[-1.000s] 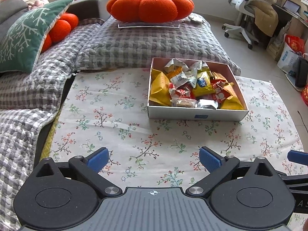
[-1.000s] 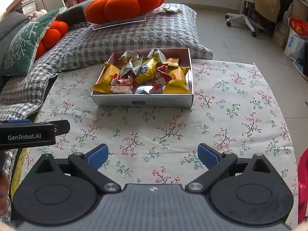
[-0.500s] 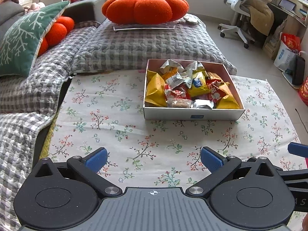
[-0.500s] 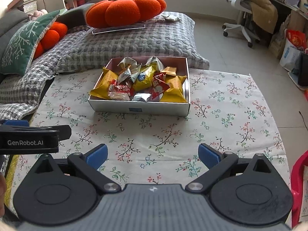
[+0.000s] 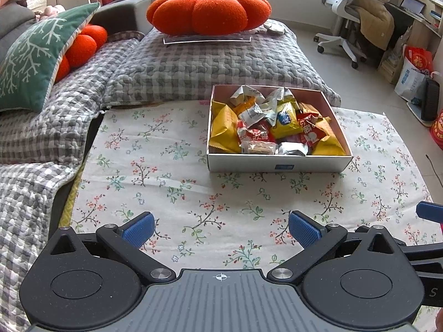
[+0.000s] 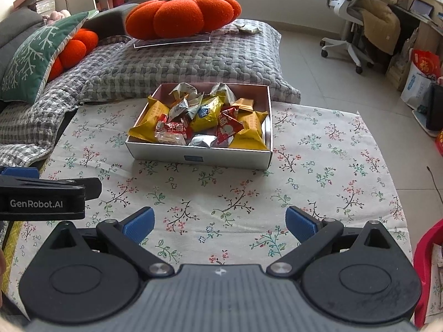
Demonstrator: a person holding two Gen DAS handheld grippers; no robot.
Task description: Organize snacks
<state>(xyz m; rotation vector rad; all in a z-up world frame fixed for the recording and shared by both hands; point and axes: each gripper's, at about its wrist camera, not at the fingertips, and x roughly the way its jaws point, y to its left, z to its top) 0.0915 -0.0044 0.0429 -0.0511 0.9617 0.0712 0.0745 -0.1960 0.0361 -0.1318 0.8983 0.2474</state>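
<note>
A white cardboard box (image 5: 277, 163) full of wrapped snacks (image 5: 277, 127) in yellow, red and silver packets stands on the floral tablecloth (image 5: 166, 182). It also shows in the right wrist view (image 6: 199, 157). My left gripper (image 5: 221, 229) is open and empty, hovering over the cloth well short of the box. My right gripper (image 6: 220, 224) is open and empty too, at the near side of the table. The left gripper's body (image 6: 41, 193) shows at the left of the right wrist view.
A grey checked sofa (image 5: 193, 63) runs behind the table with an orange pumpkin cushion (image 5: 210, 13) and a green pillow (image 5: 36, 58). An office chair (image 5: 357, 25) and bags (image 5: 415, 69) stand at the far right. A red object (image 6: 427, 271) sits by the table's right edge.
Both grippers have drawn back and up a little, so the box looks smaller and farther. Both stay open and empty.
</note>
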